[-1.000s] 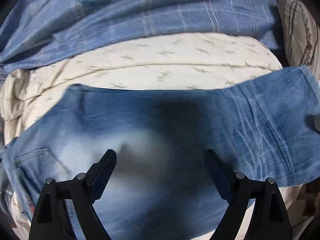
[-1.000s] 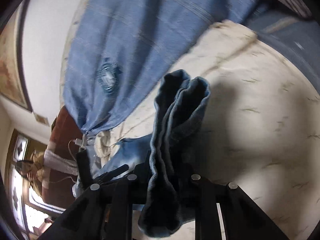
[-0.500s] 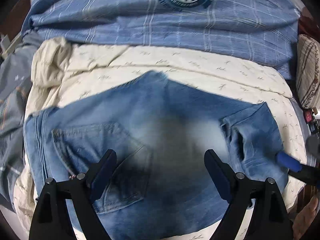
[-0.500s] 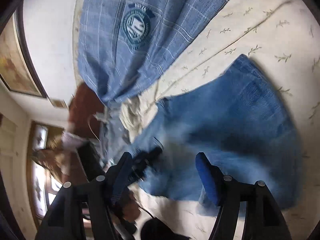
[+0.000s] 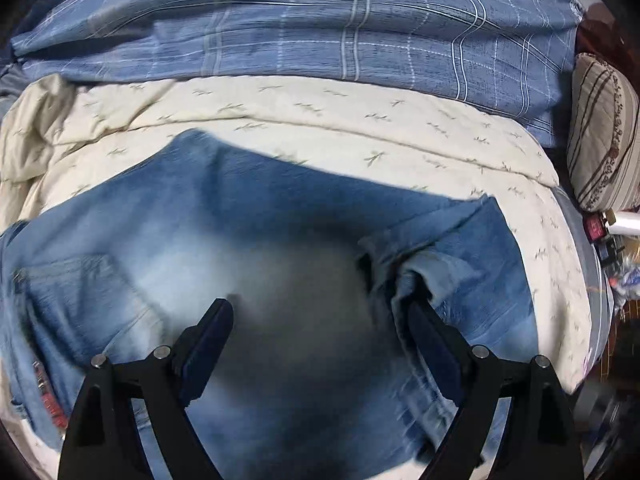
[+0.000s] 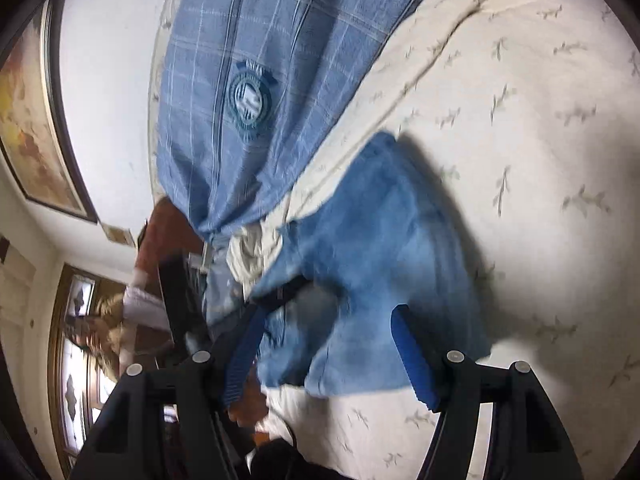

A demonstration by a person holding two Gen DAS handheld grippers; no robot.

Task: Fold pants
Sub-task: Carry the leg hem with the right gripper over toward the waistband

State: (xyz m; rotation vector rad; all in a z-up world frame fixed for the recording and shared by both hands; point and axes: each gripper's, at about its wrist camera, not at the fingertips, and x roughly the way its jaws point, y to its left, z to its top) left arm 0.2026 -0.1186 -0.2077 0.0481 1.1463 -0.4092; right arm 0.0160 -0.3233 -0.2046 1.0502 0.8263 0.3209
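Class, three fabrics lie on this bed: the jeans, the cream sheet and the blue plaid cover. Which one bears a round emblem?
The blue plaid cover, lying beyond the cream sheet: it alone shows a round teal emblem. The jeans have only seams and a pocket.

Left wrist view: close above the jeans [image 5: 280, 216], aimed steeply down past the left gripper [image 5: 320, 320], cream sheet [image 5: 320, 112] and plaid cover [image 5: 320, 40] beyond. Right wrist view: low at the bed's edge, rolled sideways, aimed shallowly across the sheet [image 6: 520, 140] past the right gripper [image 6: 320, 344] toward wall [image 6: 108, 100] and picture [image 6: 36, 128]. Shared: jeans [image 6: 380, 240], sheet, cover [image 6: 240, 60] with round badge [image 6: 248, 98].
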